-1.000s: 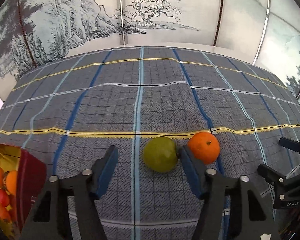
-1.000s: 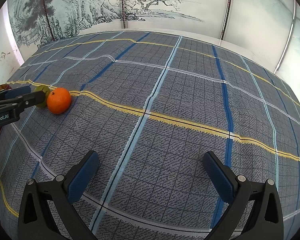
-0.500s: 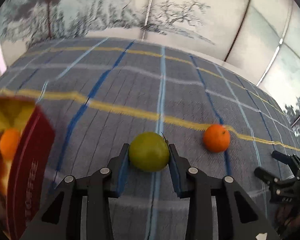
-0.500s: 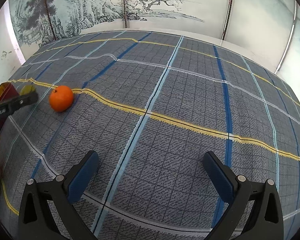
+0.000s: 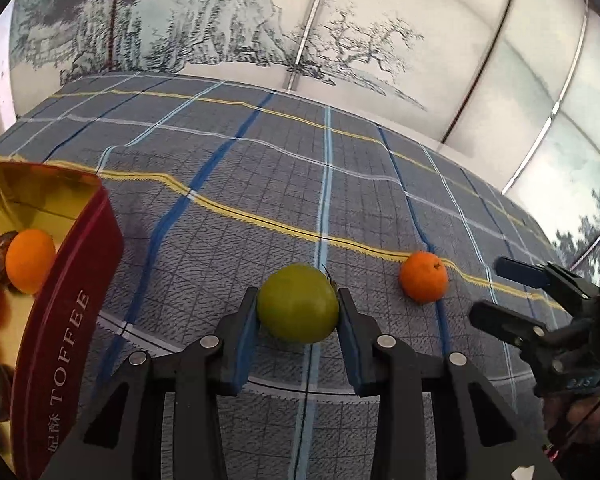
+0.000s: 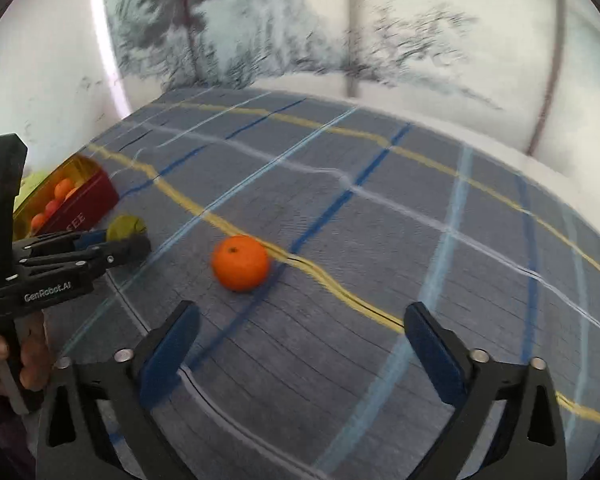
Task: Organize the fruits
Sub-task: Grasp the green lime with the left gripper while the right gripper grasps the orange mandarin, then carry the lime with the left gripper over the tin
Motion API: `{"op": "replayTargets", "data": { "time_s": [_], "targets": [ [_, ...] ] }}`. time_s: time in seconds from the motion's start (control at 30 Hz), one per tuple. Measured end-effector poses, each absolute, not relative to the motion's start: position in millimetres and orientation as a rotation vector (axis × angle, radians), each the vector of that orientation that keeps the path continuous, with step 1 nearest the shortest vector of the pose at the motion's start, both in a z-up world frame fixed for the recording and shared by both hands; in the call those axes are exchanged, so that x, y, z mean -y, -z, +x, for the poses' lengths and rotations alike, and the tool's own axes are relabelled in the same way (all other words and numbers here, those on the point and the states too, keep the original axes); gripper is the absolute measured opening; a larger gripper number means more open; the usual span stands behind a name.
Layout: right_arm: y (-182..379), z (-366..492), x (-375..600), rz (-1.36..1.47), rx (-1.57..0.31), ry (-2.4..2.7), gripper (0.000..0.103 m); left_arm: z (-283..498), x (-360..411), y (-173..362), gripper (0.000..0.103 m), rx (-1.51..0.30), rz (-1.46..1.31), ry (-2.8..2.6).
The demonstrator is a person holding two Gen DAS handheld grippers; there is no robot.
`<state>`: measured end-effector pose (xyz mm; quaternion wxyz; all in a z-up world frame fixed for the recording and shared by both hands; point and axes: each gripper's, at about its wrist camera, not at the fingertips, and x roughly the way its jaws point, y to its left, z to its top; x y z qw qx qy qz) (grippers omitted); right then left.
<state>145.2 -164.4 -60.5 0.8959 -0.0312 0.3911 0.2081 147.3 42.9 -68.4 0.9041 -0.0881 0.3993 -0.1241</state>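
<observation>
My left gripper (image 5: 298,312) is shut on a green round fruit (image 5: 298,303), its blue pads pressed to both sides. An orange mandarin (image 5: 423,277) lies on the checked cloth to its right. A red toffee tin (image 5: 66,288) with a gold inside stands at the left, holding several orange and red fruits. In the right wrist view the mandarin (image 6: 241,263) lies just ahead and left of my right gripper (image 6: 300,330), whose jaws are closing with nothing between them. The left gripper (image 6: 116,240) with the green fruit (image 6: 126,227) shows at the left there, near the tin (image 6: 80,204).
A blue-grey checked cloth (image 5: 260,184) with yellow and blue stripes covers the table. A folding screen (image 5: 340,40) painted with trees stands behind the far edge. A person's hand (image 6: 4,356) grips the left tool's handle. The right gripper (image 5: 520,296) shows at the right edge.
My left gripper closed on the green fruit and carried it left, toward the tin. The right gripper swung left toward the mandarin and its jaws have narrowed a little.
</observation>
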Motion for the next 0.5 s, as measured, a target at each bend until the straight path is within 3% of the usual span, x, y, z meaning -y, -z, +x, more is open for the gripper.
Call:
{"op": "replayTargets", "data": {
  "time_s": [0.23,0.33,0.4,0.5],
  "targets": [
    [68,164,138,-0.170,-0.799,-0.475,0.079,148,-44,68,0.033,-0.832,-0.194,0.253],
    [78,176,133,-0.159,-0.841,-0.521,0.068,148,-43,69,0.033,-0.838,-0.187,0.253],
    [85,178,126,-0.185,-0.859,-0.514,0.041,149,-42,69,0.033,-0.840,-0.186,0.250],
    [83,177,128,-0.166,-0.853,-0.517,0.039,149,-43,69,0.033,-0.842,-0.187,0.247]
  ]
}}
